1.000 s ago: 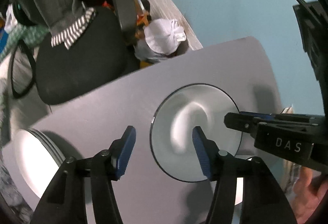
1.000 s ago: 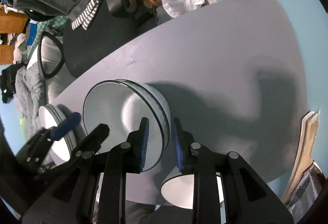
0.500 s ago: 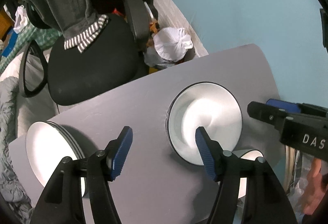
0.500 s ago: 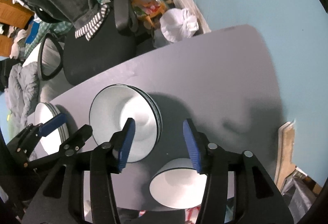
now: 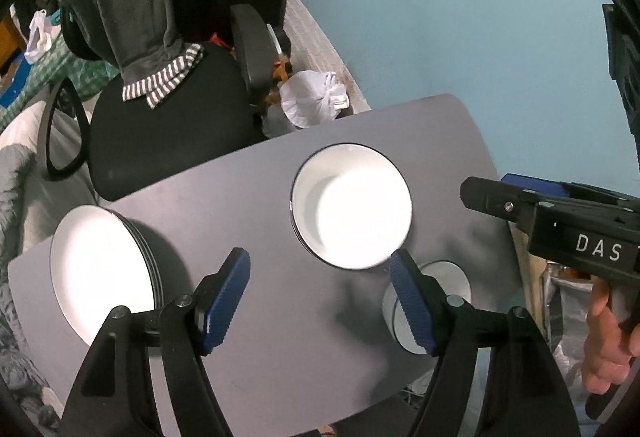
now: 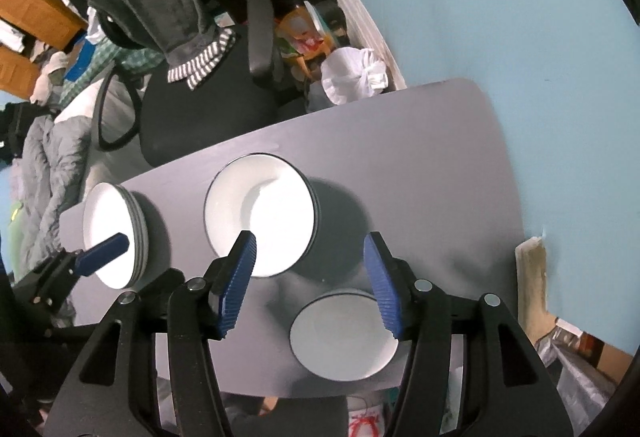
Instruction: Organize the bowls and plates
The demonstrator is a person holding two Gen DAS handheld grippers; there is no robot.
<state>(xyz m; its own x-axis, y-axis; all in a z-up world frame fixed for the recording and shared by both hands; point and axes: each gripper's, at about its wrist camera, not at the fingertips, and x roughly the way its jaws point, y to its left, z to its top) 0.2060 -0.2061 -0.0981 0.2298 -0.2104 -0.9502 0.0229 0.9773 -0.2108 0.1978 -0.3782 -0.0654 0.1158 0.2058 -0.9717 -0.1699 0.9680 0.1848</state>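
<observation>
A: Looking down on the table (image 6: 420, 141), where do the dishes sit?

B: Three groups. A stack of plates (image 6: 114, 233) lies at the left edge, a stack of wide bowls (image 6: 260, 217) in the middle, and a lone small bowl (image 6: 344, 333) at the near edge, toward the right.

A: And the grippers?

B: The right gripper (image 6: 310, 277) hangs above with nothing between its jaws, which have just been opening. The left gripper (image 5: 320, 301) is likewise parted and empty, its jaws also just widening.

A: Which is nearer the small bowl?

B: The right one, probably. The bowl lies just under its right finger, toward the near edge, while the left gripper hovers between the plates and the bowls. Being round, the bowl has no long axis, so any rim approach should serve.
</observation>
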